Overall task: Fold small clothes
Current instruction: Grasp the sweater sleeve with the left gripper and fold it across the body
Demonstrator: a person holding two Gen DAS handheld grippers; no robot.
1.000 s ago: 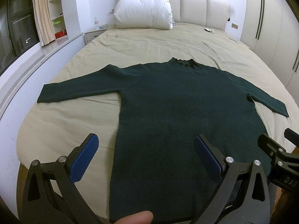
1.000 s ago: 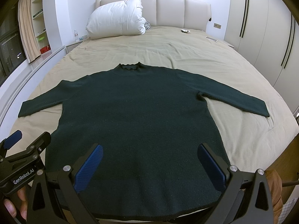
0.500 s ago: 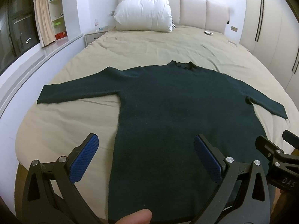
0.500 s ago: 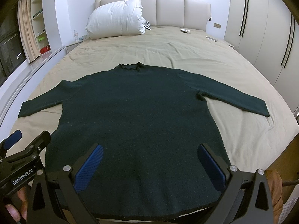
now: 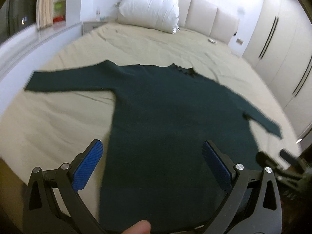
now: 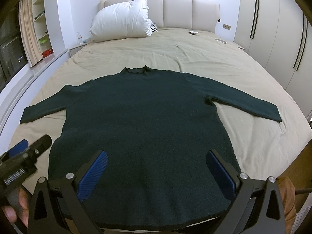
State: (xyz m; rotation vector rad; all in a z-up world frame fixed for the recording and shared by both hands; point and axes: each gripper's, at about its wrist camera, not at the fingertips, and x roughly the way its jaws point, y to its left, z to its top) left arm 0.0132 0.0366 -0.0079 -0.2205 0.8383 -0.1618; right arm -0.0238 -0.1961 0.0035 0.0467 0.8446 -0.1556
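We begin with the bed [image 6: 195,44], whose beige cover carries everything else; a white pillow [image 6: 120,19] lies against the headboard at the far end. On the near half of the cover lies the dark green sweater [image 6: 148,107], spread flat and face up. Its long axis runs from the hem, next to us at the near edge of the bed, away to the collar [image 6: 135,70], which points toward the pillow. The sleeves reach out to either side: the left sleeve [image 6: 44,111] toward the window wall, the right sleeve [image 6: 243,101] toward the wardrobes.

The right gripper [image 6: 157,172] hovers over the middle of the hem, its blue pads spread wide and empty. The left gripper [image 5: 151,164] is likewise wide open and empty, over the left part of the hem; its view is blurred and tilted.

We judge that no fold has yet been made. Each sleeve lies outward and ahead of the gripper on its own side, so the left gripper is nearer the left sleeve and the right gripper nearer the right sleeve.
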